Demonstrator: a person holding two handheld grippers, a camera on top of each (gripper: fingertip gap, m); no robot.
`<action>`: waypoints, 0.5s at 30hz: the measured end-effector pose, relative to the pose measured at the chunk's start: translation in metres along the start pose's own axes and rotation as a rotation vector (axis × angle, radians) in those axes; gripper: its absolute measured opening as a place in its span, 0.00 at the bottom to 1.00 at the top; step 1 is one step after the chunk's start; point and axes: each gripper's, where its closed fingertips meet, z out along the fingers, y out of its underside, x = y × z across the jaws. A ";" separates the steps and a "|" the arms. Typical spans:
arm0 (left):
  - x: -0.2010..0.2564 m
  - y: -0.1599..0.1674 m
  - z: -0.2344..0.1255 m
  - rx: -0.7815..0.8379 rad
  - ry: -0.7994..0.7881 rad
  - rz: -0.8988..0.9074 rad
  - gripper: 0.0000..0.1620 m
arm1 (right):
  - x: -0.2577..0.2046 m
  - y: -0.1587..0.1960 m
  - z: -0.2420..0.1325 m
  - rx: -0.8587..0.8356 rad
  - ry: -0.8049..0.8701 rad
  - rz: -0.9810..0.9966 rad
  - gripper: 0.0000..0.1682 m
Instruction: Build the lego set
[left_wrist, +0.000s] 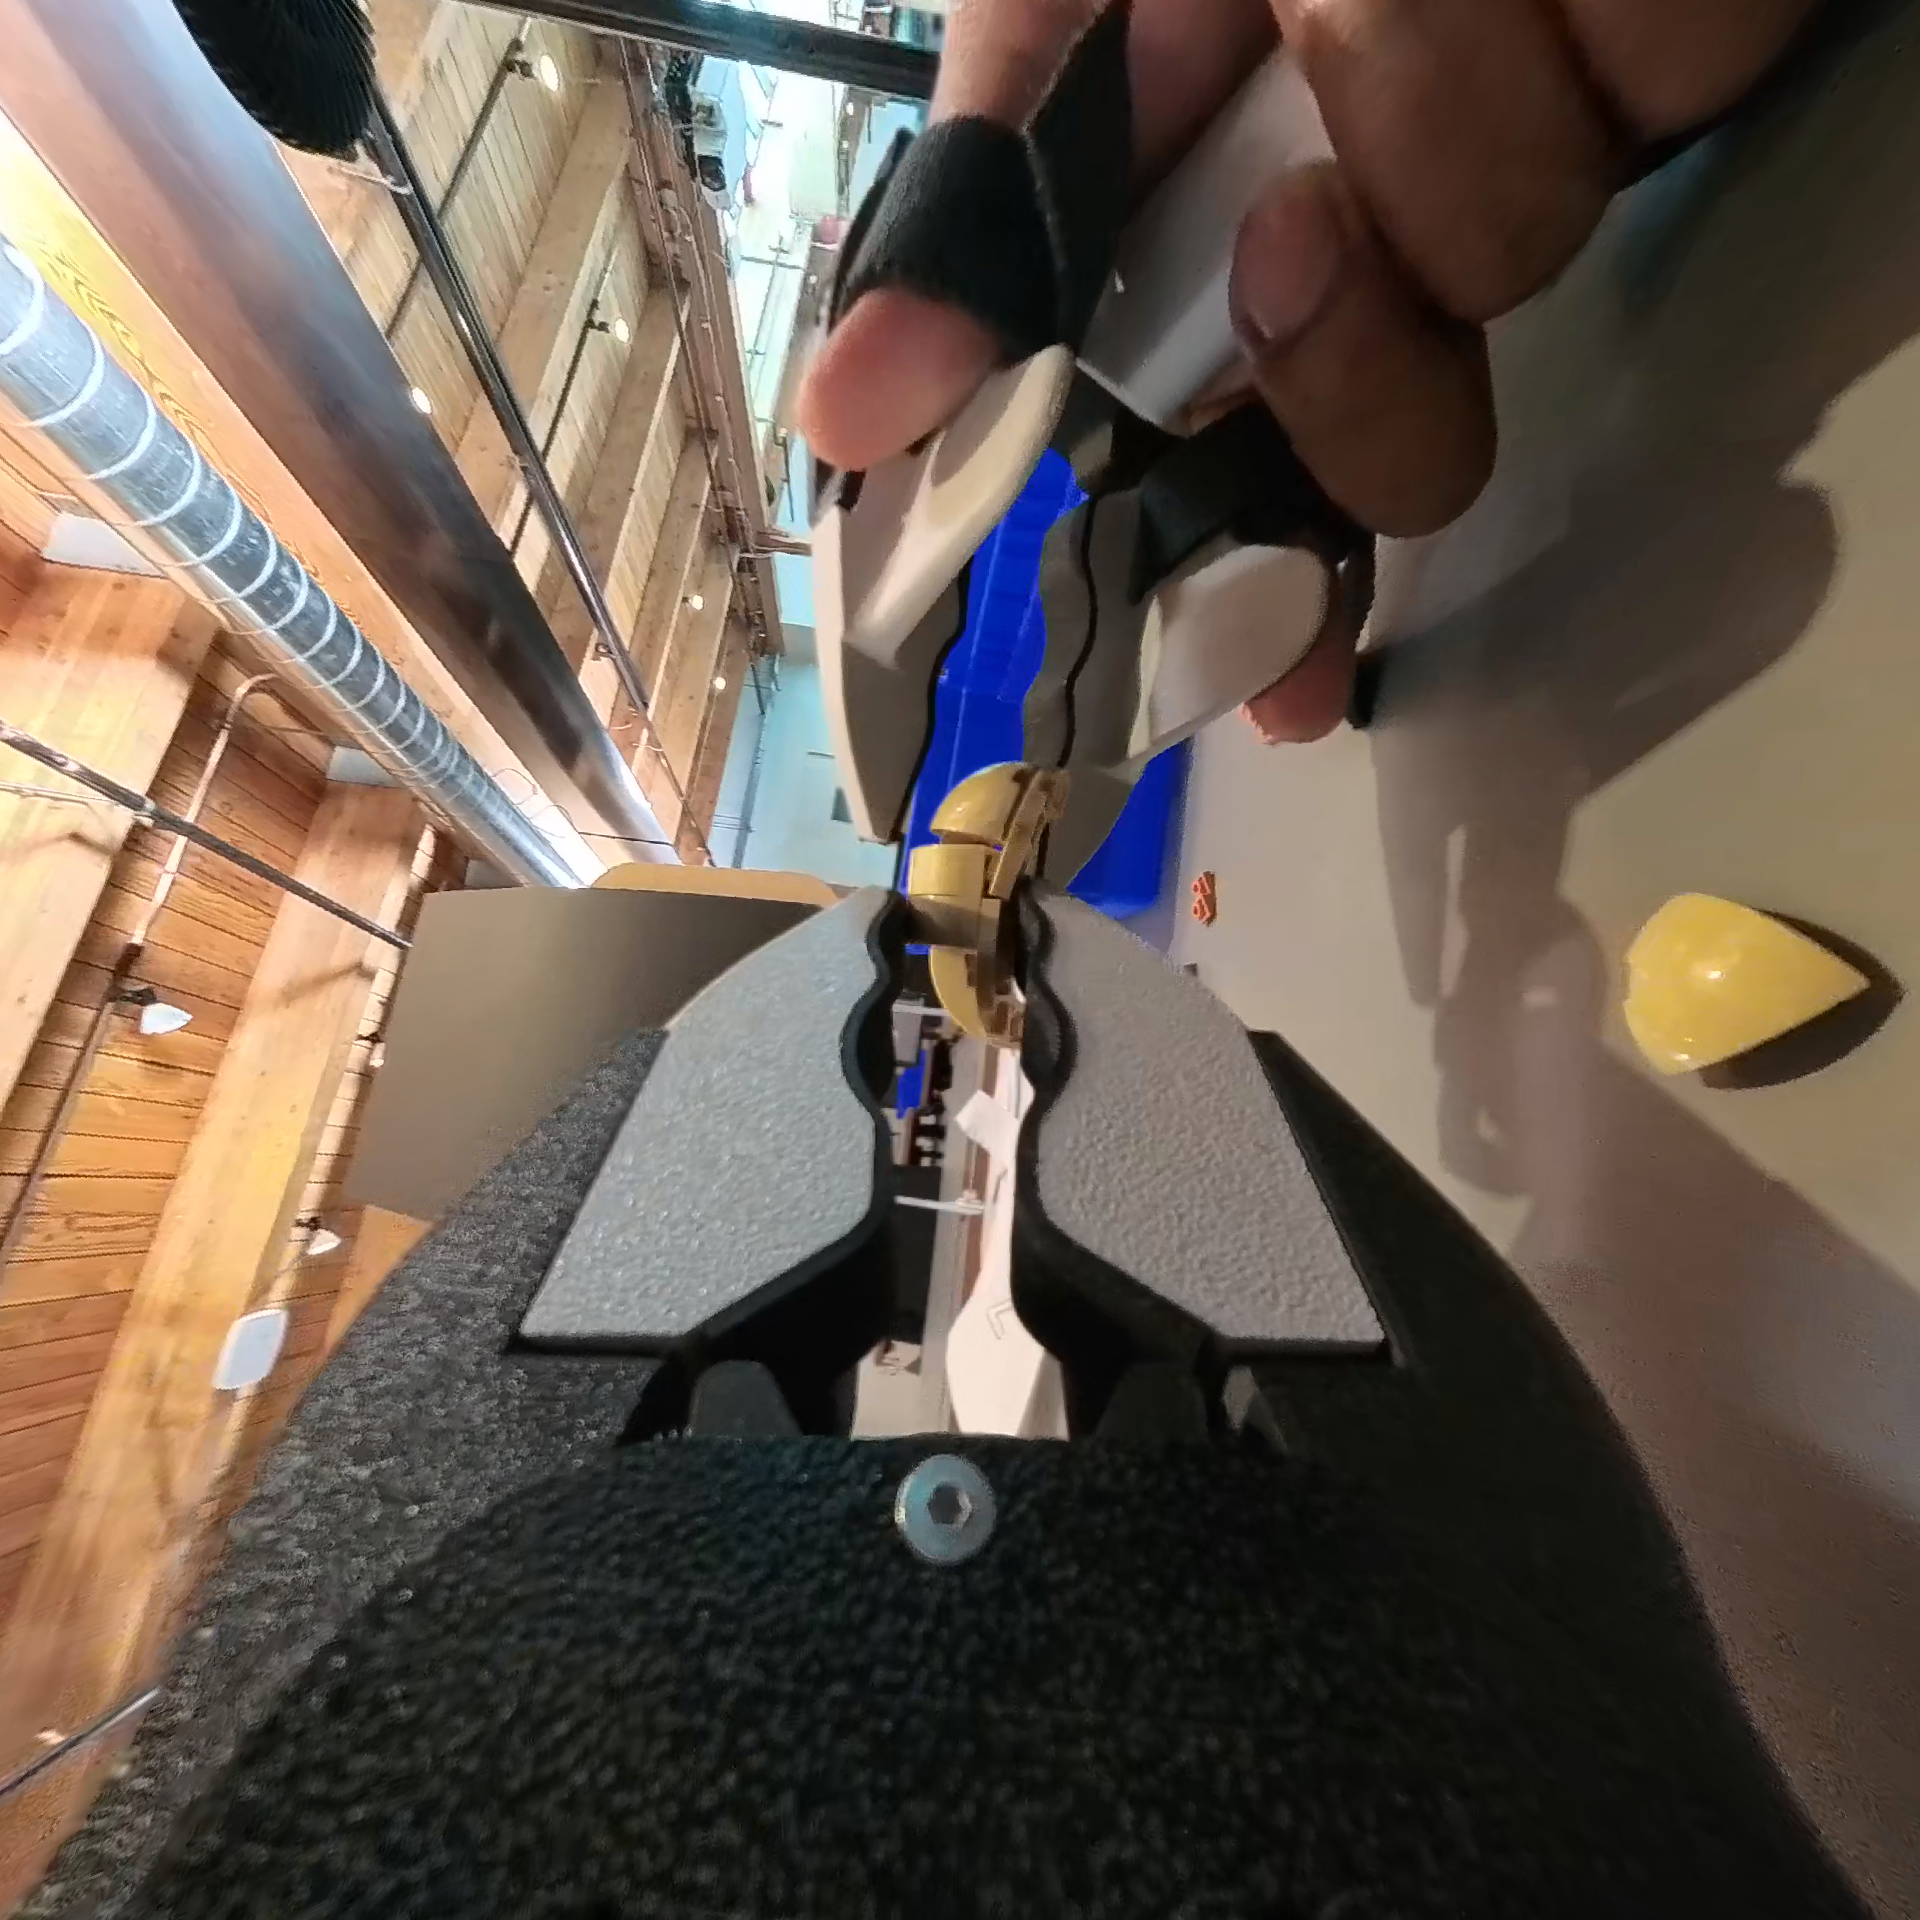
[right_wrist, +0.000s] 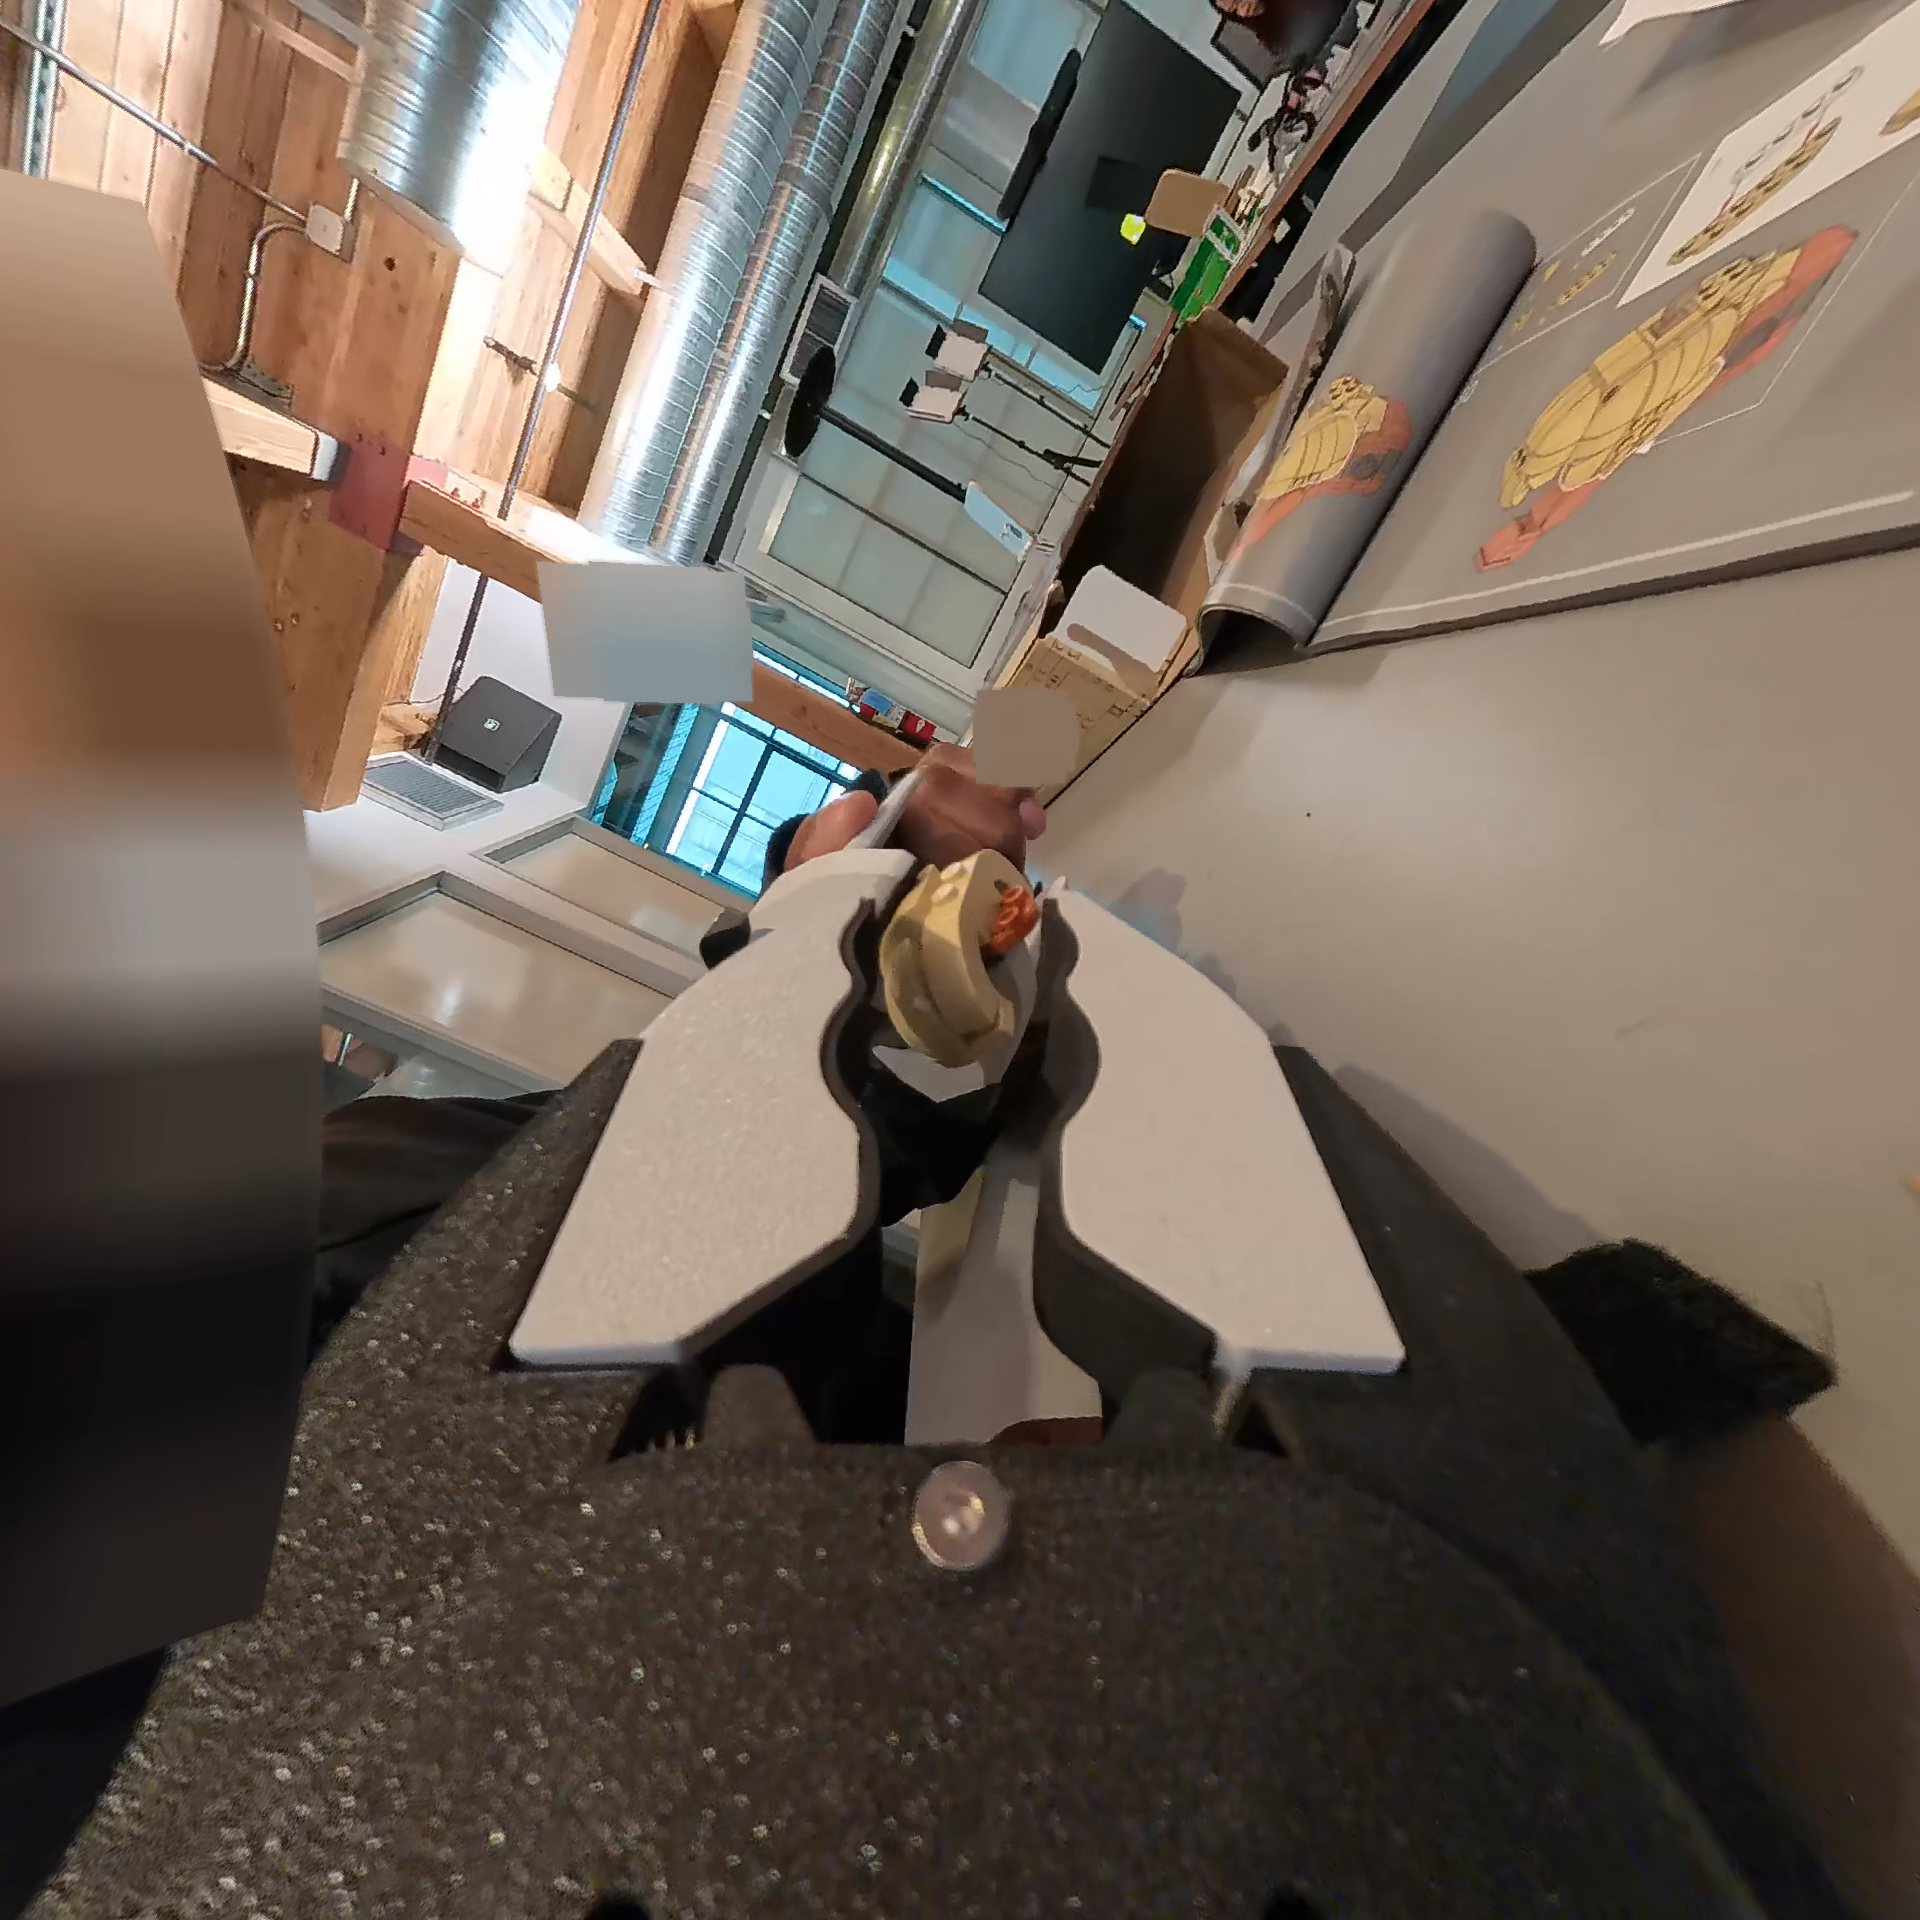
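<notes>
A small tan and yellow rounded lego assembly is pinched between the tips of the left gripper and, from the opposite side, the right gripper, above the grey table. A loose yellow dome-shaped lego piece lies on the table nearby, beside an open instruction booklet

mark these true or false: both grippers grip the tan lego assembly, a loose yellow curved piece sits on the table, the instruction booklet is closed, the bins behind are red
1. Both grippers, left gripper and right gripper, grip the tan lego assembly. True.
2. A loose yellow curved piece sits on the grey table. True.
3. The instruction booklet is closed. False: it lies open, showing build pictures.
4. The bins behind are red. False: they are blue.
</notes>
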 end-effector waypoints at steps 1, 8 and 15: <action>0.001 0.000 0.001 0.001 0.011 -0.018 0.12 | 0.001 -0.001 0.000 0.003 0.008 -0.005 0.18; 0.002 0.014 0.004 -0.007 0.103 -0.297 0.12 | -0.002 -0.018 -0.011 0.047 0.038 -0.143 0.23; -0.006 0.020 0.003 0.051 0.229 -0.743 0.12 | -0.010 -0.027 -0.021 -0.016 0.192 -0.703 0.22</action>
